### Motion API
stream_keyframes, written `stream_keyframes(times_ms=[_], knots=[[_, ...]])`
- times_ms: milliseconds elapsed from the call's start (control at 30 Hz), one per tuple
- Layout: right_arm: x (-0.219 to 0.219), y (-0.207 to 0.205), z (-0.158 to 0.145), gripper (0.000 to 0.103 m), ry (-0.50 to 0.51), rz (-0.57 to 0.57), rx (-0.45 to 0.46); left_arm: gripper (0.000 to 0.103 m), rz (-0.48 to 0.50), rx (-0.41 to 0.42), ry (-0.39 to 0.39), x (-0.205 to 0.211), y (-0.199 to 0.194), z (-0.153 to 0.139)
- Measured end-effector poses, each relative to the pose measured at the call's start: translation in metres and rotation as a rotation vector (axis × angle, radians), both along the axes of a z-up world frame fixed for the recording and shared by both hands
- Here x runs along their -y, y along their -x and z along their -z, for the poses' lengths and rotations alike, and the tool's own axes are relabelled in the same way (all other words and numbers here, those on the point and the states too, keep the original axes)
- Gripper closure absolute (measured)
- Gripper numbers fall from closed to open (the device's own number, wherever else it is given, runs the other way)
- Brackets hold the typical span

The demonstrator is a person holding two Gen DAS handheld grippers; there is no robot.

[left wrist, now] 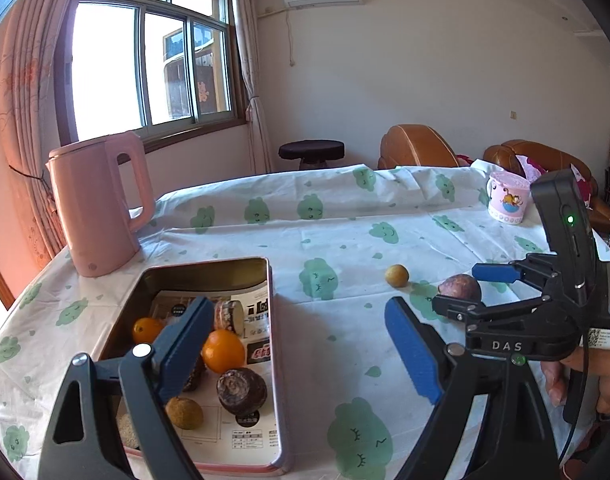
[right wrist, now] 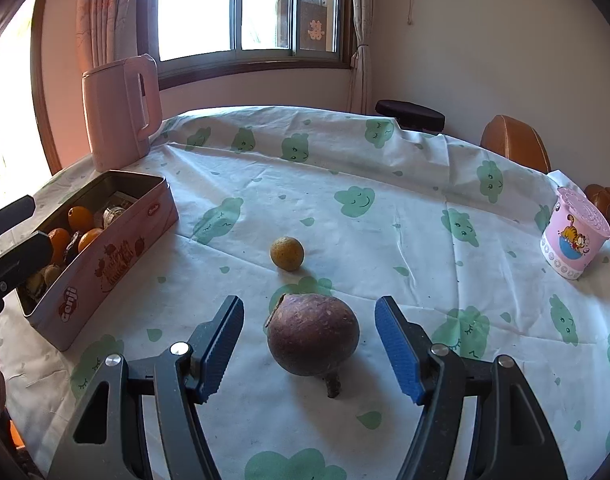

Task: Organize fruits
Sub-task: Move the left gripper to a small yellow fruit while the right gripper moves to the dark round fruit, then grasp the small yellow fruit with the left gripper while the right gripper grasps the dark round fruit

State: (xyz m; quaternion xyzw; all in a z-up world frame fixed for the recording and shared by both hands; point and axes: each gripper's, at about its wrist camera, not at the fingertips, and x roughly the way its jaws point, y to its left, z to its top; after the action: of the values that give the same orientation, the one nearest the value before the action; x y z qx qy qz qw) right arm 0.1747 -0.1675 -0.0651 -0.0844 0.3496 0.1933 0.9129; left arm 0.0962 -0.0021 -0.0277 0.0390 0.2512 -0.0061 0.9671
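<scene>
A pink tin box (left wrist: 276, 360) (right wrist: 117, 256) lies on the table and holds oranges (left wrist: 223, 351), a dark purple fruit (left wrist: 241, 391) and a brownish fruit (left wrist: 184, 413). My left gripper (left wrist: 301, 344) is open and empty, its left finger over the box. A purple mangosteen (right wrist: 313, 335) (left wrist: 460, 288) lies on the cloth between the fingers of my right gripper (right wrist: 309, 344) (left wrist: 465, 288), which is open around it. A small yellow fruit (right wrist: 287, 253) (left wrist: 397, 275) lies just beyond.
A pink kettle (left wrist: 97, 204) (right wrist: 121, 112) stands behind the box. A pink cartoon cup (left wrist: 508, 197) (right wrist: 575, 236) stands at the far right. The table has a white cloth with green prints (right wrist: 385, 208). Chairs and a stool stand beyond it.
</scene>
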Motion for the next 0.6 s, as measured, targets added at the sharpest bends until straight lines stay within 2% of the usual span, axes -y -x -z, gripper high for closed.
stream_keyframes(times_ms=[133, 167, 200, 367, 500, 600], knots=[[-0.001, -0.010, 0.009, 0.033, 0.016, 0.007, -0.060, 0.013, 0.021, -0.011, -0.013, 0.012, -0.011, -0.002], [-0.001, -0.012, 0.011, 0.038, 0.014, 0.003, -0.075, 0.013, 0.027, -0.017, -0.014, 0.014, -0.014, -0.001], [-0.002, -0.014, 0.013, 0.050, 0.015, -0.004, -0.088, 0.013, 0.031, -0.024, -0.014, 0.017, -0.018, -0.001], [0.003, -0.016, 0.011, 0.051, 0.007, -0.012, -0.092, 0.013, 0.050, -0.070, 0.008, 0.027, -0.038, 0.004], [0.021, -0.029, 0.002, 0.051, -0.037, 0.071, -0.064, 0.014, 0.073, -0.109, 0.015, 0.042, -0.056, 0.009], [0.033, -0.040, -0.002, 0.051, -0.033, 0.137, -0.041, 0.014, 0.088, -0.136, 0.017, 0.054, -0.070, 0.014]])
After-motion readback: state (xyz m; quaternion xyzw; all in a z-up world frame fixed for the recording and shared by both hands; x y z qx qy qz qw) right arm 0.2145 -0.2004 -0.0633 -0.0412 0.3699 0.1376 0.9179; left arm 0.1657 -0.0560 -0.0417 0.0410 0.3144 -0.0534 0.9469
